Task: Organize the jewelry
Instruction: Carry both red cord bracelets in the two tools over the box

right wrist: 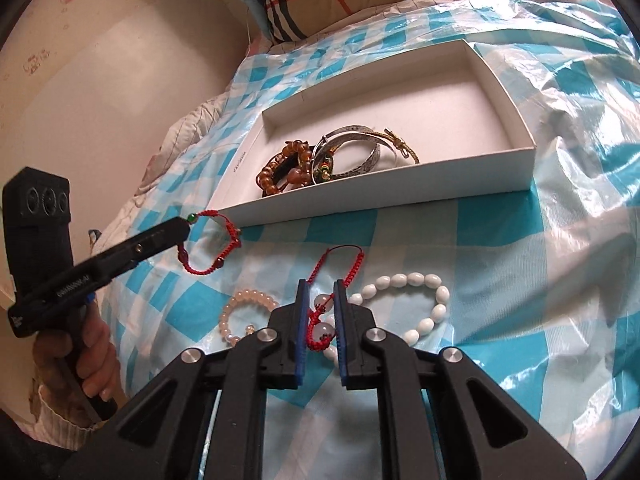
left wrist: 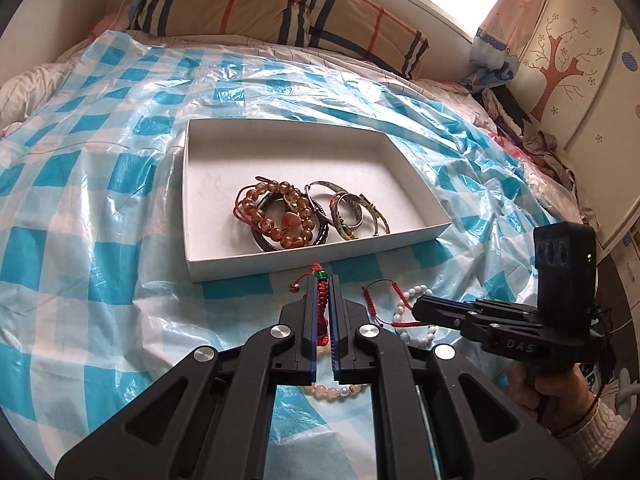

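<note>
Braided red cord bracelet [left wrist: 322, 306] between left gripper [left wrist: 323, 284] blue pads.

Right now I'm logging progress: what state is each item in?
left tool: shut on red cord bracelet, lifted
right tool: shut on red bead bracelet
white box: open, holds amber beads and bangles
white bead bracelet: loose on sheet
pink bead bracelet: loose on sheet

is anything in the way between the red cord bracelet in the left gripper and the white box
Nothing visible blocks it. The left gripper holds the red cord bracelet just short of the white box, whose near wall is low. Only bare checkered plastic sheet lies between. The amber bead bracelet and bangles sit inside, leaving open floor.
</note>
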The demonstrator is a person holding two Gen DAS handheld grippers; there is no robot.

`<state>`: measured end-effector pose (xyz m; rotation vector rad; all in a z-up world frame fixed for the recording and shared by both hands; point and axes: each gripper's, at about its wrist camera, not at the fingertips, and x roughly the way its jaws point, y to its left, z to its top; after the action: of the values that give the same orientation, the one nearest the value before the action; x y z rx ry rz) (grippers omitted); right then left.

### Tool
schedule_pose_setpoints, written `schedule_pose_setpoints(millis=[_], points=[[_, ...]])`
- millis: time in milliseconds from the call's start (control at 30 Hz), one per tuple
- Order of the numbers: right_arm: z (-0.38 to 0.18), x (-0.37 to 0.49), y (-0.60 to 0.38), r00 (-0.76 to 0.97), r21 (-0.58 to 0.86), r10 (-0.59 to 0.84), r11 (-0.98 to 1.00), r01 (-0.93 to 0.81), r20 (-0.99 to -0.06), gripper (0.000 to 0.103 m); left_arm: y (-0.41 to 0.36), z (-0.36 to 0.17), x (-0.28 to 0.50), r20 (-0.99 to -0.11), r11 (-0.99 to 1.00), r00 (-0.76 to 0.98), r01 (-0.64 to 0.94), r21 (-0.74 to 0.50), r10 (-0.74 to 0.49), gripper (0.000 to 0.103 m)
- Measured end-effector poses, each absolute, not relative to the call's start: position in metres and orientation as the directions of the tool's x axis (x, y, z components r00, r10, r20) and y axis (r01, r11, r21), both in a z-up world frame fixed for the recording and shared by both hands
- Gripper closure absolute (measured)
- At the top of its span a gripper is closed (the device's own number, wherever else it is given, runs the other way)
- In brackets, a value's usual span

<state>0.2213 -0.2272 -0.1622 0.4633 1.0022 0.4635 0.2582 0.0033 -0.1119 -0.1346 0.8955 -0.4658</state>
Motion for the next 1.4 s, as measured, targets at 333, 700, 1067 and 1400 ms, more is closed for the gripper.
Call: schedule_pose_setpoints(millis=[333, 700, 1067, 1400], points=[[-0.146, 0.209, -0.242, 0.52, 0.645, 0.605, 0.753, -0.13, -0.602, 0.09, -0.009, -0.118, 0.25, -0.729, 0.926, 0.58, 0.31, -0.215, -0.364, 0.098], [-0.12, 0.213, -0.257, 0.601, 0.641, 0.581, 0.754, -0.142, -0.55, 0.09, -0.008, -0.106, 0.252, -0.716, 0.941, 0.618, 0.284, -0.182, -0.325, 0.098], [-0.103, 0.228, -0.251, 0.636, 0.619, 0.57, 0.764, -0.18, -0.519, 0.09, -0.018, -0.082, 0.257, -0.677, 0.936, 0.656, 0.312, -0.16, -0.334, 0.098], [-0.092, 0.245, -0.242, 0.661, 0.596, 0.561, 0.775, -0.209, -0.498, 0.09, -0.018, -0.067, 0.274, -0.642, 0.934, 0.684, 0.311, -0.174, -0.347, 0.098]])
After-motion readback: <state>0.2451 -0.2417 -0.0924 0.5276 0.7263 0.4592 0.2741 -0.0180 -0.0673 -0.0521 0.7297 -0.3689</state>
